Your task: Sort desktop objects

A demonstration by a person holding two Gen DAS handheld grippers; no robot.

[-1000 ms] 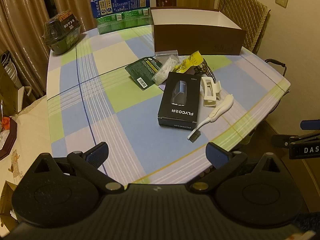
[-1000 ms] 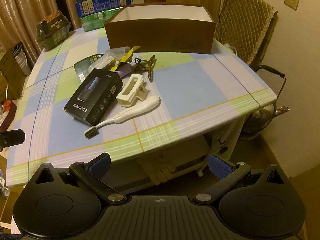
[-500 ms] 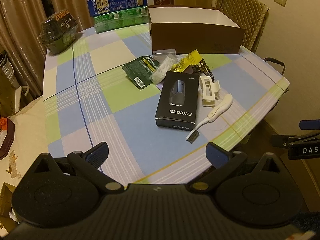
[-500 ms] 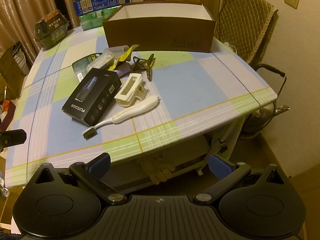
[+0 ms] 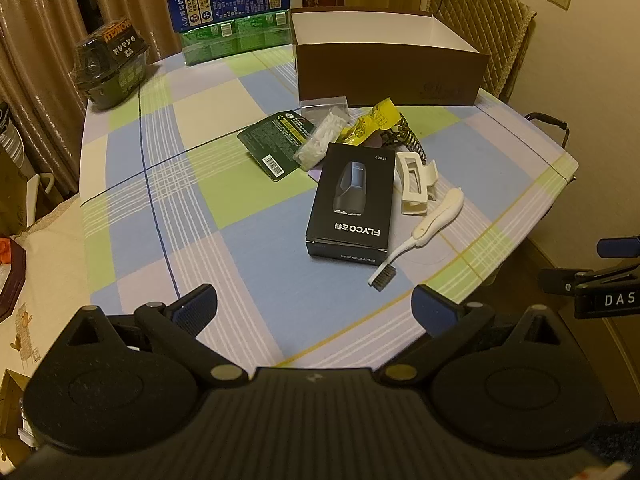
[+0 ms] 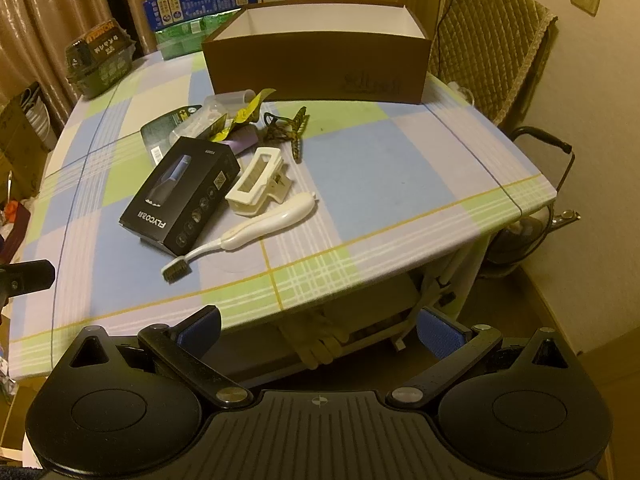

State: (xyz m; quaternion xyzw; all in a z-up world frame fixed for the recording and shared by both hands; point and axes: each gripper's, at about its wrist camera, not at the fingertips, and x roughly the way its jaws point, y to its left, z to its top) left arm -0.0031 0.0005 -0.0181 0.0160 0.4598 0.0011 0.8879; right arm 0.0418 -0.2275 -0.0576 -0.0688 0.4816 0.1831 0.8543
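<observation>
A cluster of loose objects lies mid-table: a black FLYCO box (image 5: 352,200) (image 6: 180,192), a white hair claw (image 5: 414,182) (image 6: 260,182), a white brush (image 5: 424,228) (image 6: 248,232), a patterned hair clip (image 6: 290,130), a yellow wrapper (image 5: 374,124), a clear packet (image 5: 322,138) and a green card (image 5: 278,140). An open brown box (image 5: 384,66) (image 6: 320,66) stands behind them. My left gripper (image 5: 314,306) is open and empty above the near table edge. My right gripper (image 6: 318,326) is open and empty, off the table's front edge.
The table (image 5: 168,184) has a checked cloth. A dark wrapped container (image 5: 112,66) sits at the far left, stacked blue and green cartons (image 5: 230,12) at the back. A quilted chair (image 6: 492,28) stands behind right. The right gripper's side shows in the left wrist view (image 5: 592,284).
Both grippers have moved slightly closer to the objects. Both stay open and nothing on the table has moved.
</observation>
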